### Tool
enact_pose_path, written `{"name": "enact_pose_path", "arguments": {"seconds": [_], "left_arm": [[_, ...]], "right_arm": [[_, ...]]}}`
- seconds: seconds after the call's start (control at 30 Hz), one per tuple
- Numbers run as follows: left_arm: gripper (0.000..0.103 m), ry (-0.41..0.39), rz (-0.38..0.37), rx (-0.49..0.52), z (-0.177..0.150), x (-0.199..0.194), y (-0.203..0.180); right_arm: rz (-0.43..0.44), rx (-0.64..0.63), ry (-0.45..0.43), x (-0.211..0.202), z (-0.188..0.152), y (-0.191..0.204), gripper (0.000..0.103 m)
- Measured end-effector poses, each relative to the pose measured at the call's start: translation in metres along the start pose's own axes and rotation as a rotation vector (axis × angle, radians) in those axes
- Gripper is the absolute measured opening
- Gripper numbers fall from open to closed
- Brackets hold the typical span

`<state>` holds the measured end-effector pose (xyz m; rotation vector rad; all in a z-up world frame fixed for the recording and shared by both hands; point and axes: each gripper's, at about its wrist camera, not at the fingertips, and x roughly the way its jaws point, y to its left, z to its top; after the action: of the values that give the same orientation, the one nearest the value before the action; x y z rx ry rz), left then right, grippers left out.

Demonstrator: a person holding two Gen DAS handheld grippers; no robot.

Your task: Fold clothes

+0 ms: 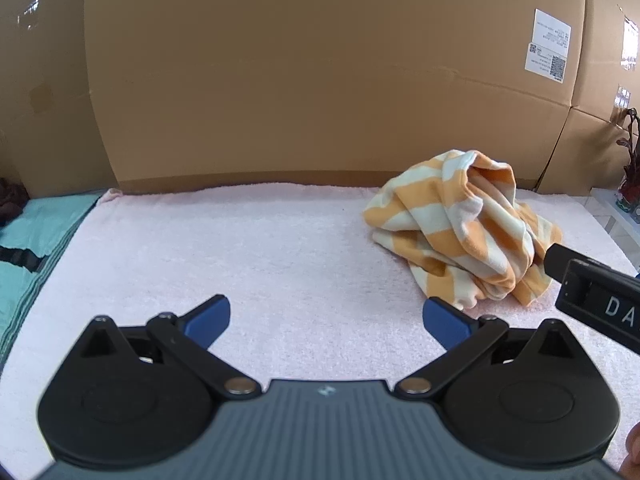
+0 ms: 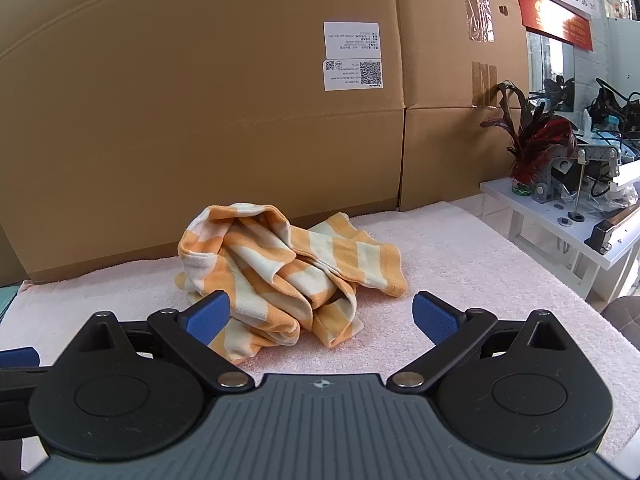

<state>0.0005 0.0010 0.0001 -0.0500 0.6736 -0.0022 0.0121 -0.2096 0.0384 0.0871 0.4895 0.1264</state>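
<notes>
Pink-towelled surface (image 2: 460, 248), striped garment (image 2: 280, 276) bunched near back edge; both grippers' jaws wide, empty — a blind pinch risks grabbing several layers.

My right gripper (image 2: 322, 316) with blue-padded fingers (image 2: 208, 320) spread wide over a pink terry towel (image 2: 460, 264), crumpled orange-and-white striped cotton garment (image 2: 280, 272) just ahead, brown cardboard boxes (image 2: 200, 120) behind, white side shelf (image 2: 560, 220) at right

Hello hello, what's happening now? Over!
Both tools open, left tool, right tool, holding nothing. Striped shirt crumpled on pink towel. Nothing in the way.
</notes>
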Motion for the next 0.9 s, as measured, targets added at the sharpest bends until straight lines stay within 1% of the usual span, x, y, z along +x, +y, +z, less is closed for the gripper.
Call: {"name": "enact_pose_path", "arguments": {"seconds": [0.03, 0.2, 0.33, 0.4, 0.5, 0.9], "left_arm": [[0.102, 0.001, -0.003, 0.003, 0.0, 0.0, 0.001], [0.102, 0.004, -0.015, 0.018, 0.003, 0.002, 0.006], [0.102, -0.005, 0.008, 0.04, 0.0, 0.001, 0.001], [0.102, -0.001, 0.028, 0.038, -0.002, -0.001, -0.008], [0.102, -0.013, 0.047, 0.049, -0.004, 0.0, -0.008], [0.102, -0.002, 0.065, 0.05, -0.005, 0.006, -0.008]], "right_arm": [[0.004, 0.004, -0.017, 0.0, -0.001, 0.0, 0.1], [0.012, 0.012, -0.015, -0.001, -0.002, 0.0, 0.1], [0.011, 0.011, -0.003, 0.0, 0.0, -0.003, 0.1], [0.011, 0.008, 0.004, 0.002, -0.002, -0.004, 0.1], [0.006, 0.01, 0.005, 0.002, -0.002, -0.004, 0.1], [0.002, 0.002, 0.017, 0.005, -0.002, -0.003, 0.1]]}}
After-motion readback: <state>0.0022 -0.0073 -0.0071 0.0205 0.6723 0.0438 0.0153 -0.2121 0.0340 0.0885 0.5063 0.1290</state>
